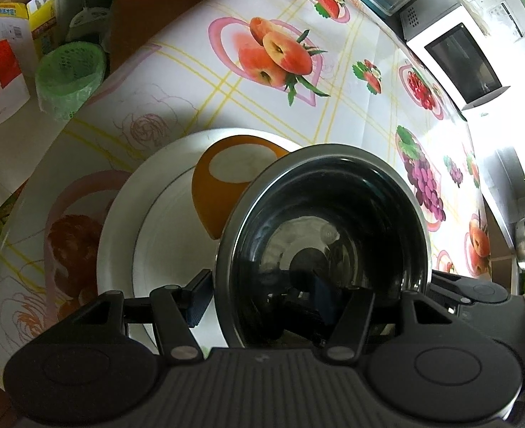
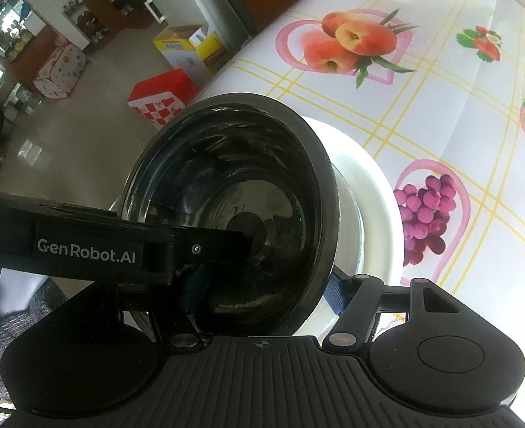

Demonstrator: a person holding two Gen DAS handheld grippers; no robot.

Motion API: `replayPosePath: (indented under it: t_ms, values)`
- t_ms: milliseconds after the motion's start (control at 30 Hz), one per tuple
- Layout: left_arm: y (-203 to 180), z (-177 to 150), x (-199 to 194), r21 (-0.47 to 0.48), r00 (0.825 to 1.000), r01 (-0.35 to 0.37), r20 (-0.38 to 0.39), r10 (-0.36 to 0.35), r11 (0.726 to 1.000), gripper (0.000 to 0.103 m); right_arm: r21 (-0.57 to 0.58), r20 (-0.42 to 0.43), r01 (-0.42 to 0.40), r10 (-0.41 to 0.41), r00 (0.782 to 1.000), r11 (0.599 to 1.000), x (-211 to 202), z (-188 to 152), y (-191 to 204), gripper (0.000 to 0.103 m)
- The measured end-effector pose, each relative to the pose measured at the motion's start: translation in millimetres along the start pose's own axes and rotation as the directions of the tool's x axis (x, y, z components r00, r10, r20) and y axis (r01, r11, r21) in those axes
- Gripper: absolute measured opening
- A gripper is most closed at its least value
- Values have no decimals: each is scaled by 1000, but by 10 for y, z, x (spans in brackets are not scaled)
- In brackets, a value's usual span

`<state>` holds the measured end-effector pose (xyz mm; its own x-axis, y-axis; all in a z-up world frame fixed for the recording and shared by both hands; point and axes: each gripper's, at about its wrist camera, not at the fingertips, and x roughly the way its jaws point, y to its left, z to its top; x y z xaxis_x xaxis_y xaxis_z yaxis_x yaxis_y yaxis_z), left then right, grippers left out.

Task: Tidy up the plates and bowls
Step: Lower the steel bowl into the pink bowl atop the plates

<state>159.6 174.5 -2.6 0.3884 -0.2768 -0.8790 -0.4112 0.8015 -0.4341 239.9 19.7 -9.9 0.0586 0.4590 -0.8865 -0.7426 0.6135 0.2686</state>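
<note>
We see a steel bowl (image 1: 323, 235) tilted on its side over a white plate (image 1: 162, 214) on the fruit-print tablecloth (image 1: 333, 82). An orange bowl (image 1: 223, 182) lies overturned on the plate, just behind the steel bowl. Our left gripper (image 1: 258, 299) is clamped on the steel bowl's near rim, one blue pad outside the wall, the other inside. Our right gripper (image 2: 262, 285) also grips that rim, fingers (image 2: 337, 294) either side of the wall. A microwave (image 1: 465, 64) stands at the table's far edge.
</note>
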Motion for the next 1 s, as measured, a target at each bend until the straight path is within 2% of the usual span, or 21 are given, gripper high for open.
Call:
replayPosePath:
  t_ms: [67,267,533,833,1000]
  values:
    - [-9,-11,22,3,1000,-4,-5,4,1000,60,8,-1,0,0,1000,1000,11,-8,-12,66]
    - [-59,-43,31,36,1000,-5,6,5,999,69,-7,13,7,-7,1000,1000,15,-38,21,66]
    - [-153,-108,-104,98,998,5,63,-11,995,94,-57,86,55,-50,995,997,-81,-94,80,72]
    - [-208,-229,-269,157,993,4,112,-22,988,103,-62,153,69,-58,987,996,-219,-238,46,79]
    - [-229,-328,-400,187,988,-6,153,-23,982,103,-64,197,64,-50,979,996,-353,-353,39,82]
